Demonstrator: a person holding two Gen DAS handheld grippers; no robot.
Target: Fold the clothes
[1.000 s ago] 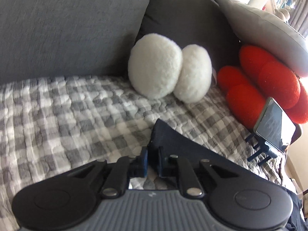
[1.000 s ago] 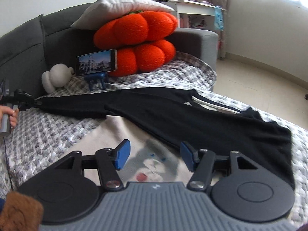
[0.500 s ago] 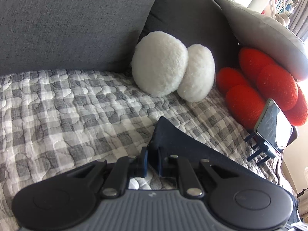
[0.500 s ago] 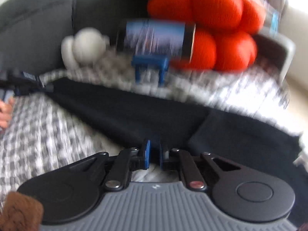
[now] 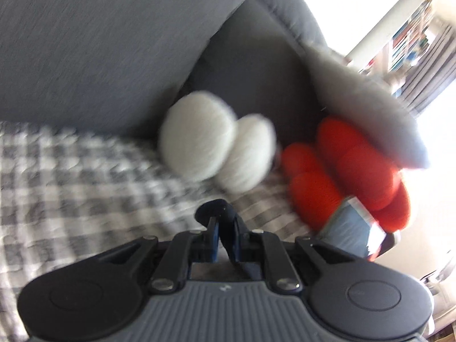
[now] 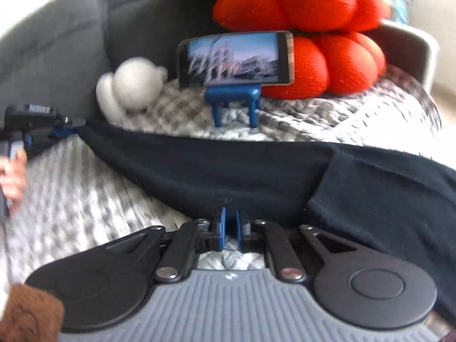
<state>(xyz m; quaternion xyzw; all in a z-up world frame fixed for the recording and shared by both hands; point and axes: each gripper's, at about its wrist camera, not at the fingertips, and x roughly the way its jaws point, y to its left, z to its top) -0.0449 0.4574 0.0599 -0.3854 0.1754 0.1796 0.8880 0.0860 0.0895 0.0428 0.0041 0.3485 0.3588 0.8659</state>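
A black garment [image 6: 228, 171] stretches across the checked quilt [image 6: 71, 199] on the sofa, pulled taut between both grippers. My right gripper [image 6: 229, 228] is shut on the garment's near edge. In the right wrist view my left gripper [image 6: 65, 129] shows at the far left, clamped on the garment's tip, with a hand [image 6: 14, 176] below it. In the left wrist view the left gripper [image 5: 225, 233] is shut on a bunched fold of the black garment [image 5: 213, 209], lifted above the quilt [image 5: 71, 193].
A phone [image 6: 236, 58] on a blue stand [image 6: 232, 102] sits behind the garment, in front of an orange pumpkin cushion [image 6: 313, 28]. A white plush toy [image 6: 128, 91] leans on the grey sofa back [image 5: 99, 42]. A grey pillow [image 5: 364, 108] tops the cushion.
The right gripper went from open over a pale garment to shut on the black garment's edge. The left gripper has swung up with its corner, and the cloth is now taut.
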